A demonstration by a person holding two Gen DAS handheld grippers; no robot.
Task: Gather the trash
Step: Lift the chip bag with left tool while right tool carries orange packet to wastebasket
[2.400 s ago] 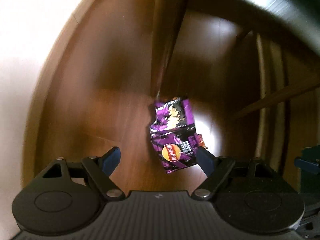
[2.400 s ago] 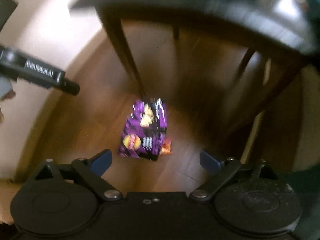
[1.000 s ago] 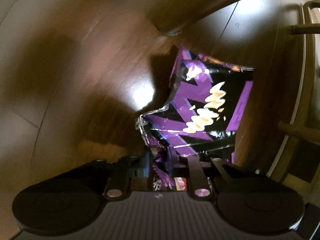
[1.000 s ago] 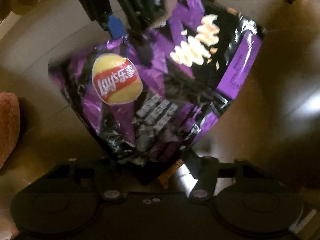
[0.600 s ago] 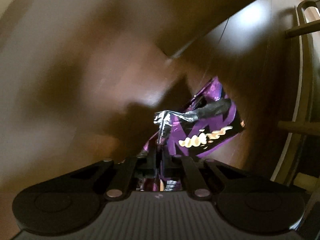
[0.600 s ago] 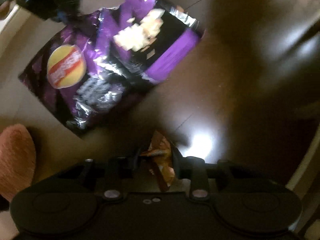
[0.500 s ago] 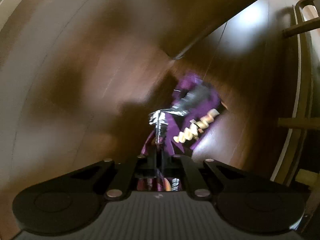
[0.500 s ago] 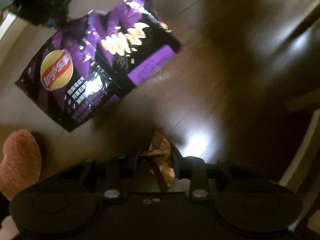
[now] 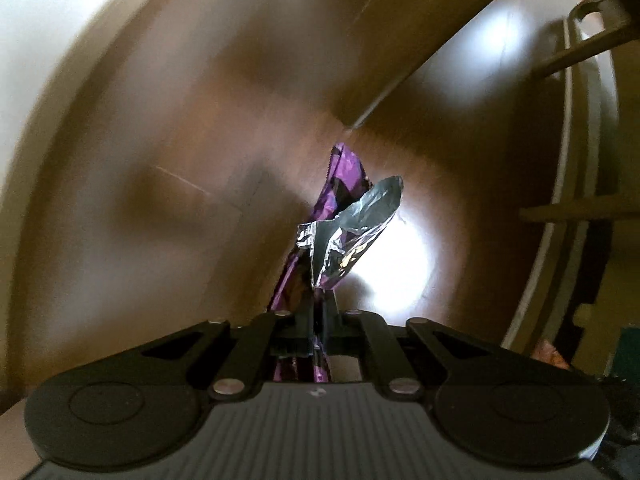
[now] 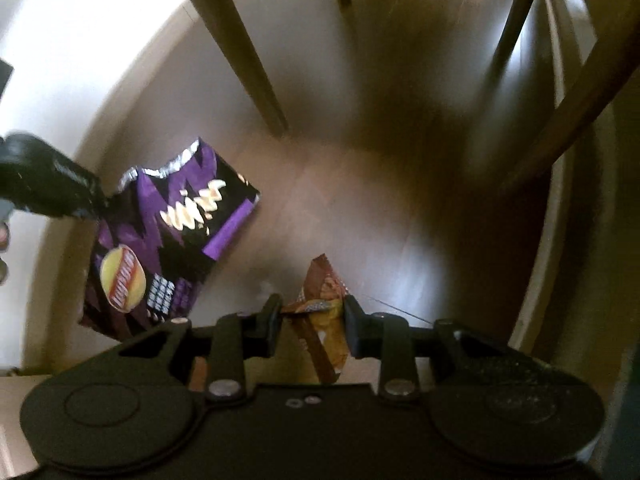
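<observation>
Left tongs: my left gripper points down at the floor with its jaws pinched tight on the torn top edge of the purple chip bag; the bag hangs from that pinch, clear of the floor.
Right tongs: my right gripper is clamped on the small orange-brown wrapper, which sits crumpled between the pads and sticks out above and below them.
Where the trash is: both pieces are off the wooden floor and in my grip. From the right wrist view the chip bag dangles to the left, beside a dark chair leg.
Step in hand: I judge this to be the carry, both pieces lifted and a bin not in view yet.
Doing it well: I keep both grips firm and move smoothly, since the bag hangs by a thin foil edge and can swing or tear loose.
Watch for: the chair legs close by; I want the dangling bag to pass them without snagging.
Next: I look for the bin before loosening either hold.
</observation>
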